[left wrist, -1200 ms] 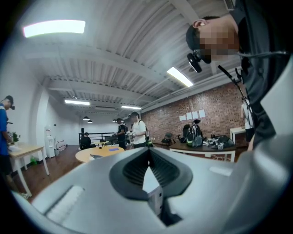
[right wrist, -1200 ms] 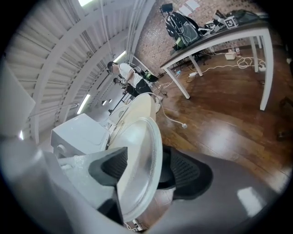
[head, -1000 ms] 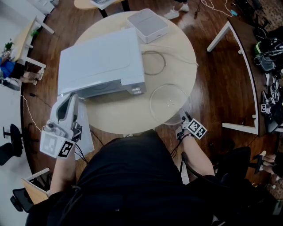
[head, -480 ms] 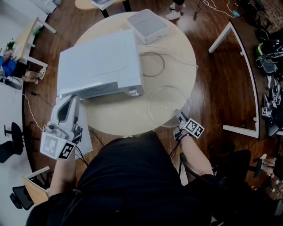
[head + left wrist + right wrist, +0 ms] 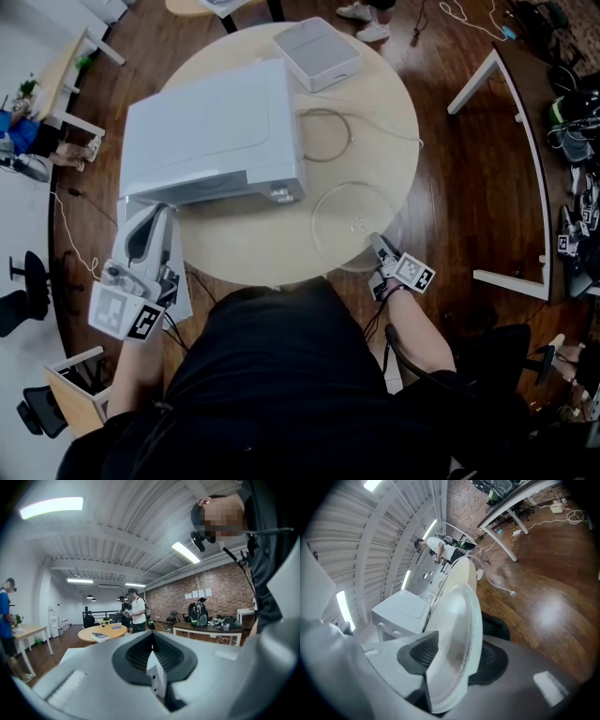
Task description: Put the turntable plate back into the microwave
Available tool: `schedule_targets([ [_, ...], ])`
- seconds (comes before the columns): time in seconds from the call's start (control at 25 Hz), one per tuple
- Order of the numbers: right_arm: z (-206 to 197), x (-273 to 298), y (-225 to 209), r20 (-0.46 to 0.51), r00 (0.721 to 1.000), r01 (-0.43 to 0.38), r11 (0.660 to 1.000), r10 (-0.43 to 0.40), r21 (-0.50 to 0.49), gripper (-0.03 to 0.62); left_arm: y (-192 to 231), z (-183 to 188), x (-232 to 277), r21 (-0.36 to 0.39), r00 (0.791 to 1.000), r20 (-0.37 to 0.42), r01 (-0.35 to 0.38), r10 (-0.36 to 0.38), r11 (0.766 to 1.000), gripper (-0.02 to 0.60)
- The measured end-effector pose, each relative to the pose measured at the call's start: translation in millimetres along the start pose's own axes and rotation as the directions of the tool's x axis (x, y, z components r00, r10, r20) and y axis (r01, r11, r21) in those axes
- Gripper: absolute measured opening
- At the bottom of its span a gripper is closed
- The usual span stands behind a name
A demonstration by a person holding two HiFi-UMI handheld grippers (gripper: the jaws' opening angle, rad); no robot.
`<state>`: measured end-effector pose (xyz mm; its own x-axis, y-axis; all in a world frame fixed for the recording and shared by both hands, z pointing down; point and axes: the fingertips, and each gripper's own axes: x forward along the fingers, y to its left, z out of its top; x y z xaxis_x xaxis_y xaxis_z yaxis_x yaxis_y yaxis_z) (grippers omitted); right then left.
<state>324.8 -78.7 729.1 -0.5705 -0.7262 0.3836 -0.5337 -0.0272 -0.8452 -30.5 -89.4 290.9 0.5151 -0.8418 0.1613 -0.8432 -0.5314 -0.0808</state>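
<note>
Microwave (image 5: 214, 136), white box (image 5: 317, 54) and cable (image 5: 339, 131) share our bench (image 5: 253, 255) with the turntable plate (image 5: 354, 223), whose rim our right gripper (image 5: 379, 247) has just closed on, while our left gripper (image 5: 152, 217) pinches a white edge (image 5: 157, 679).

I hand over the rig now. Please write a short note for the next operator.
Left gripper: closed on a thin white edge, apparently the open microwave door.
Right gripper: jaws have just been closing onto the rim of the glass turntable plate.
The plate lies flat on the round table, right of the microwave.
Done: rim gripped. Left: lift it, slide it into the microwave.
</note>
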Motion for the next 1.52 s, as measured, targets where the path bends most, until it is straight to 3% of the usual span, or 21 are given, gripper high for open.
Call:
schedule_targets([
  [0.36, -0.9, -7.6, 3.3, 0.021, 1.000, 0.023, 1.000, -0.023, 0.021, 0.133, 9.8, -0.4, 0.9, -0.008, 0.999, 0.029, 0.032, -0.032, 0.999, 0.003],
  [0.68, -18.0, -19.1, 4.8, 0.101, 0.994, 0.020, 0.990, -0.035, 0.143, 0.100, 20.6, -7.3, 2.6, -0.038, 0.997, 0.046, 0.060, -0.058, 0.997, 0.003],
  [1.04, -14.8, -18.2, 23.0, 0.181, 0.983, -0.036, 0.985, 0.005, 0.168, 0.058, 32.3, -1.7, 4.4, -0.024, 0.995, 0.039, 0.097, -0.096, 0.995, 0.003],
  [1.4, 5.7, -20.8, 43.2, 0.296, 0.954, -0.126, 0.967, 0.056, 0.223, 0.025, 45.9, -15.4, -10.2, -0.065, 0.997, 0.037, 0.077, -0.074, 0.995, 0.003],
  [1.52, 5.2, -20.2, 41.1, 0.308, 0.951, -0.119, 0.961, 0.038, 0.249, 0.023, 50.9, -15.1, -13.6, -0.077, 0.996, 0.049, 0.073, -0.069, 0.994, 0.003],
])
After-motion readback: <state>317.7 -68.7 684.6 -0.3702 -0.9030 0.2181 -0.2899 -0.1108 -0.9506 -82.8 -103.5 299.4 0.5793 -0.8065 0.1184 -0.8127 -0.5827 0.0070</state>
